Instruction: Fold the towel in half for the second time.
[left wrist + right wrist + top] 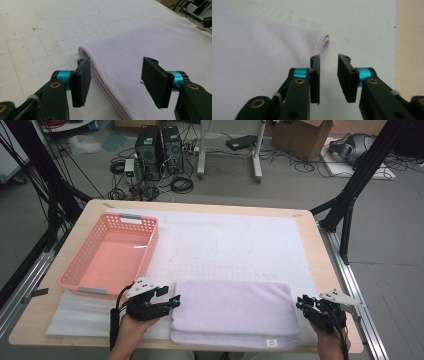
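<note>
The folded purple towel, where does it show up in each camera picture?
High view: the towel lies low at centre, between both grippers.
Left gripper view: it covers the right half, its edge between the jaws.
Right gripper view: it covers the left, its corner by the jaws.
Shared landmark: the white gridded mat.

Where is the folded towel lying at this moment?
In the high view the folded lilac towel lies on the white mat at the table's near edge, between the left claw and right claw, right of the pink basket.
</note>
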